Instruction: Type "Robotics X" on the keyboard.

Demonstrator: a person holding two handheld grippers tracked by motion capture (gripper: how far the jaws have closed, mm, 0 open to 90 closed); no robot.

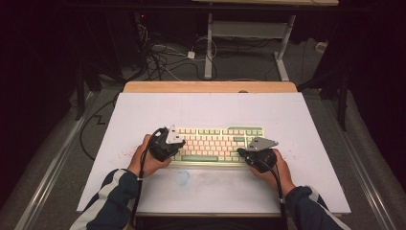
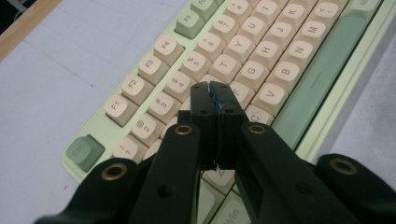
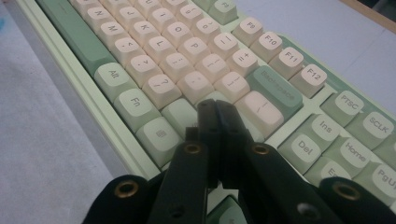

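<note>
A cream and green keyboard (image 1: 218, 143) lies on the white board, near its front middle. My left gripper (image 1: 173, 145) hovers over the keyboard's left end, shut with nothing between its jaws. In the left gripper view its tips (image 2: 208, 88) point at the letter keys near the keyboard (image 2: 261, 51) left side. My right gripper (image 1: 243, 153) rests over the keyboard's right end, also shut and empty. In the right gripper view its tips (image 3: 215, 106) sit above the keys below Backspace (image 3: 275, 91) on the keyboard (image 3: 154, 51).
The white board (image 1: 206, 110) covers a wooden table (image 1: 210, 86). A faint blue stain (image 1: 182, 178) marks the board in front of the keyboard. Cables (image 1: 167, 57) and a desk frame (image 1: 249, 33) stand on the floor beyond the table.
</note>
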